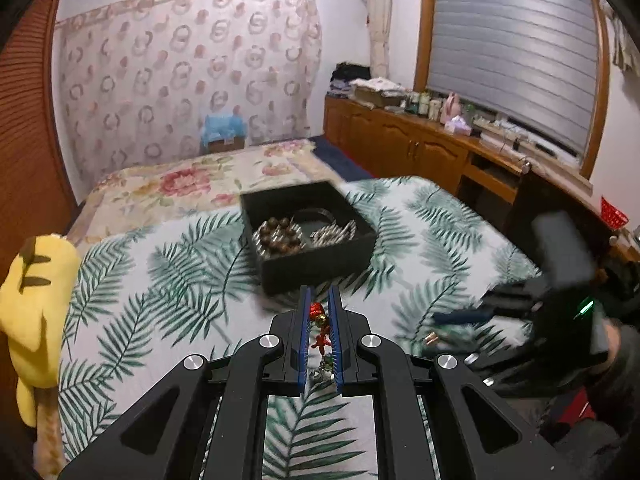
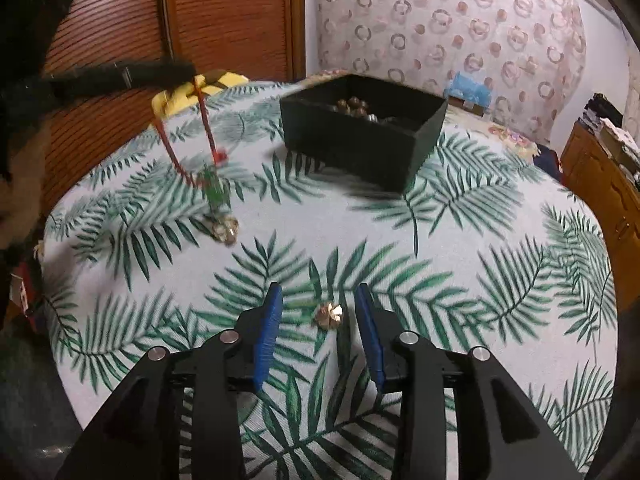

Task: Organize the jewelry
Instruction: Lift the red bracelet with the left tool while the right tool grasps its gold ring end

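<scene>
The left tool (image 1: 319, 322) is clenched on a red cord necklace (image 1: 319, 340), whose green pendant (image 2: 216, 192) dangles to the leaf-print bed cover (image 2: 460, 240). The right tool (image 2: 318, 320) stands released, its blue pads either side of a small gold piece (image 2: 329, 314) lying on the cover, touching neither pad. Beyond both, a black box (image 1: 316, 268) sits on the bed; one compartment holds brown beads (image 1: 280, 234), the next holds silver pieces (image 1: 334, 234). A yellow plush (image 1: 34, 300) lies at the bed's edge.

Bed (image 1: 168, 280) under palm-leaf cover; ring-patterned curtain (image 1: 180, 80) at 11 o'clock; shuttered window (image 1: 512, 52) at 1; wooden cabinets (image 1: 400, 140) below; louvred door (image 2: 224, 20).
</scene>
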A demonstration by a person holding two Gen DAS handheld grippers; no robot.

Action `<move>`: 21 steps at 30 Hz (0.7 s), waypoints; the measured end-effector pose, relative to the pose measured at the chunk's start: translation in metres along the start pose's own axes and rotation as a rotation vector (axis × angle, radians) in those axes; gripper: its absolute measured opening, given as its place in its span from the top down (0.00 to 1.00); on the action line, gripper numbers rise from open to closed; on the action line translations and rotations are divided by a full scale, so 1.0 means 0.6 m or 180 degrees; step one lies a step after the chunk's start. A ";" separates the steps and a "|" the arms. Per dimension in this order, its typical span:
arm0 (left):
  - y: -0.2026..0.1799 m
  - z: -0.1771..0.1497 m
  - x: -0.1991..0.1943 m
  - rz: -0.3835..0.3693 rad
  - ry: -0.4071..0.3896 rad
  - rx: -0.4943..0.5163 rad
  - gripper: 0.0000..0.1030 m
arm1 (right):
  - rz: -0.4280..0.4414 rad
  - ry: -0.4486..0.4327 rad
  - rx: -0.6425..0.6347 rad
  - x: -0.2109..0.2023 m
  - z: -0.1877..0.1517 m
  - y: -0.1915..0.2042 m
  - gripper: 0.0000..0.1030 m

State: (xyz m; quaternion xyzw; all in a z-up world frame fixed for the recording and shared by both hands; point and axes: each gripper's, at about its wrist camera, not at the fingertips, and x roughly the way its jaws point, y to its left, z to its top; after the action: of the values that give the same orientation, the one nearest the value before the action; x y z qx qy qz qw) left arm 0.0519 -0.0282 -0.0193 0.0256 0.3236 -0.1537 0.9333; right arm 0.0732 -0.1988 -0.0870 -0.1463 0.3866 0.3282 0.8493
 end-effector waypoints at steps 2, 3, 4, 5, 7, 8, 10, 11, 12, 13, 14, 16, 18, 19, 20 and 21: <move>0.012 -0.015 0.011 0.0047 0.0076 -0.0029 0.92 | 0.0030 -0.0069 -0.0022 -0.010 0.011 0.004 0.61; 0.019 -0.023 0.016 0.0076 0.0117 -0.0053 0.92 | 0.0072 -0.0104 -0.0040 -0.014 0.019 0.009 0.61; 0.025 -0.028 0.019 0.0105 0.0141 -0.0066 0.92 | 0.0102 -0.0123 -0.0052 -0.015 0.025 0.012 0.61; 0.033 -0.036 0.022 0.0143 0.0171 -0.0091 0.92 | 0.0136 -0.0143 -0.0077 -0.015 0.033 0.018 0.61; 0.050 -0.049 0.024 0.0166 0.0221 -0.0154 0.92 | 0.0217 -0.0143 -0.0167 -0.009 0.047 0.035 0.62; 0.055 -0.053 0.025 0.0175 0.0236 -0.0174 0.92 | 0.0249 -0.0132 -0.0210 -0.002 0.053 0.045 0.63; 0.064 -0.062 0.028 0.0197 0.0267 -0.0202 0.92 | 0.0314 -0.0088 -0.0286 0.013 0.066 0.064 0.66; 0.068 -0.067 0.029 0.0212 0.0289 -0.0212 0.92 | 0.0347 -0.0063 -0.0324 0.022 0.072 0.074 0.67; 0.072 -0.071 0.031 0.0223 0.0307 -0.0221 0.92 | 0.0386 -0.0038 -0.0357 0.030 0.077 0.083 0.67; 0.075 -0.076 0.032 0.0224 0.0327 -0.0233 0.92 | 0.0427 -0.0017 -0.0385 0.036 0.080 0.091 0.68; 0.078 -0.080 0.034 0.0225 0.0340 -0.0245 0.92 | 0.0458 0.0001 -0.0407 0.041 0.082 0.098 0.68; 0.083 -0.086 0.036 0.0222 0.0364 -0.0276 0.92 | 0.0502 0.0065 -0.0467 0.056 0.085 0.111 0.68; 0.087 -0.092 0.037 0.0215 0.0379 -0.0294 0.92 | 0.0500 0.0125 -0.0527 0.069 0.087 0.122 0.68; 0.088 -0.094 0.037 0.0212 0.0383 -0.0300 0.92 | 0.0488 0.0158 -0.0549 0.076 0.088 0.125 0.68; 0.090 -0.095 0.038 0.0206 0.0385 -0.0308 0.92 | 0.0475 0.0186 -0.0577 0.082 0.089 0.128 0.68; 0.089 -0.095 0.039 0.0202 0.0389 -0.0313 0.92 | 0.0450 0.0208 -0.0614 0.086 0.090 0.130 0.68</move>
State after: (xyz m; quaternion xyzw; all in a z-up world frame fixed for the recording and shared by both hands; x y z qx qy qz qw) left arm 0.0518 0.0248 -0.0814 -0.0007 0.3860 -0.1061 0.9164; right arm 0.0762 -0.0910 -0.0901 -0.2103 0.3900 0.4181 0.7930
